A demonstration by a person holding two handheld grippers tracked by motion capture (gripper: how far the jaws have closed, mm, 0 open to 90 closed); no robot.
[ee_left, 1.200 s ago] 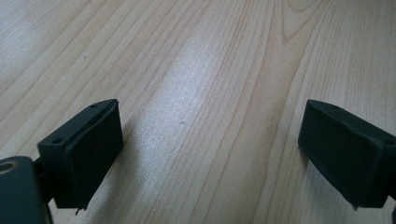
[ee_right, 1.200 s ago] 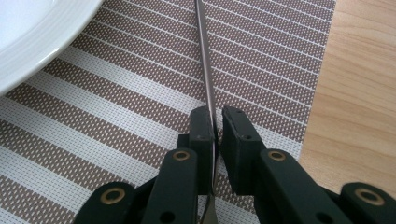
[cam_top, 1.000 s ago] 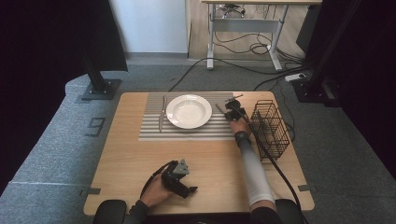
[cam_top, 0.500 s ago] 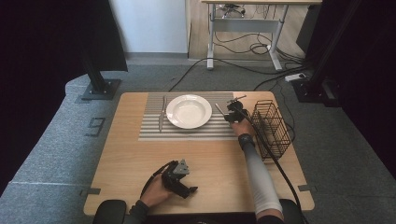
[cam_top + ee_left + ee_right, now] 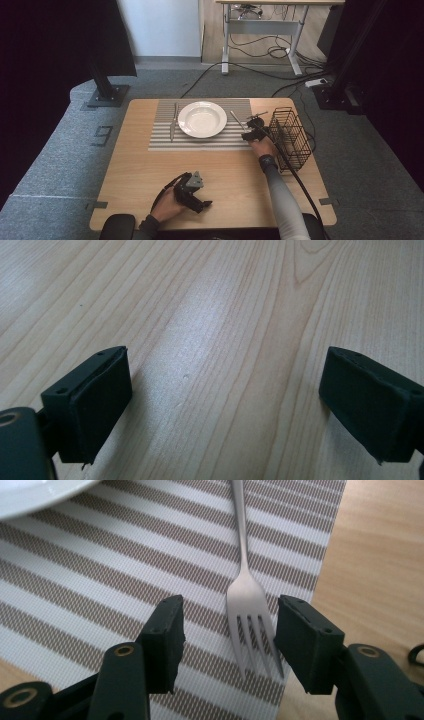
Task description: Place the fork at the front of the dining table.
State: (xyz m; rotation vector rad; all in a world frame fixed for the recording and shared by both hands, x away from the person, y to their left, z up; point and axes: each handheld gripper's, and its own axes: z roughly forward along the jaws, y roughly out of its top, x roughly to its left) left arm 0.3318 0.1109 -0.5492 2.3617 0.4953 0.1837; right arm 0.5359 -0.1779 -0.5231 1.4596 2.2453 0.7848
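While the right gripper (image 5: 227, 630) has just been opening its jaws around the fork (image 5: 246, 605) without pressing it, withdrawal risks nudging the fork off the placemat (image 5: 125, 580); left gripper (image 5: 225, 405) jaws apart, empty, over the counter (image 5: 210, 315).

The table (image 5: 150, 200) is seen whole from high above its near edge, looking forward and down. The left gripper view is set close over bare wood near the near edge, facing along its jaws. The right gripper view is held close over the mat (image 5: 100, 580) by the far right; mat, plate (image 5: 35, 492) and fork (image 5: 250, 605) are shared with the high view.
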